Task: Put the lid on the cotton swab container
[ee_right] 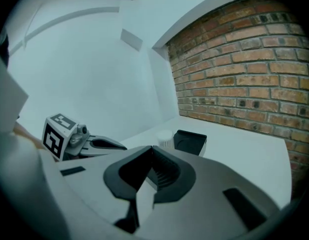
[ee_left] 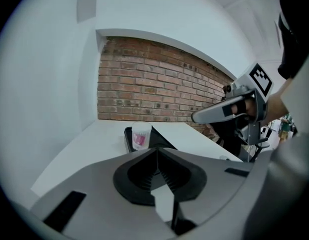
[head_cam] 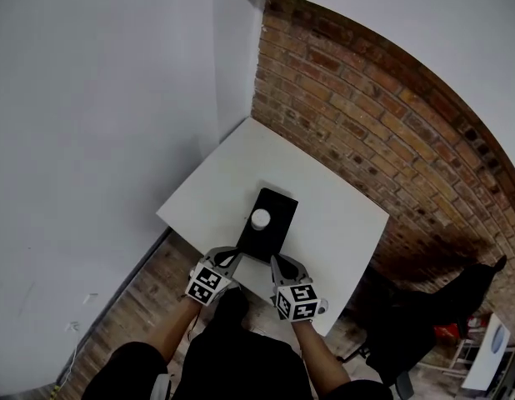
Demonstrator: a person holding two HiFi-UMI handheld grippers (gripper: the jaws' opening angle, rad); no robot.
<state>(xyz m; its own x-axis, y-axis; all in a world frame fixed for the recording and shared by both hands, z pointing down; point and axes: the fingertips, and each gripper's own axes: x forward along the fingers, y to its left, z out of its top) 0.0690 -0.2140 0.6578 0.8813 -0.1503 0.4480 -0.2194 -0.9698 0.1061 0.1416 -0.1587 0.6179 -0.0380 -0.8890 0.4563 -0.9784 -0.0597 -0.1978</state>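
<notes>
A small white cotton swab container (head_cam: pixel 260 218) with a pink label (ee_left: pixel 140 137) stands upright on a black tray (head_cam: pixel 274 232) in the middle of the white table (head_cam: pixel 341 215). Its top looks white and round, and from the right gripper view the container (ee_right: pixel 165 139) stands just left of the tray (ee_right: pixel 190 140). My left gripper (head_cam: pixel 236 257) and right gripper (head_cam: pixel 275 262) hover side by side at the tray's near end, short of the container. Both are shut and empty. The left gripper (ee_left: pixel 155 153) points at the container. The right gripper (ee_right: pixel 151 153) points the same way.
A brick wall (head_cam: pixel 366 132) runs behind and to the right of the table, and a white wall (head_cam: pixel 116 98) stands at the left. Dark objects (head_cam: pixel 432 307) sit on the floor at the right. The person's legs (head_cam: pixel 232 365) are below the table's near edge.
</notes>
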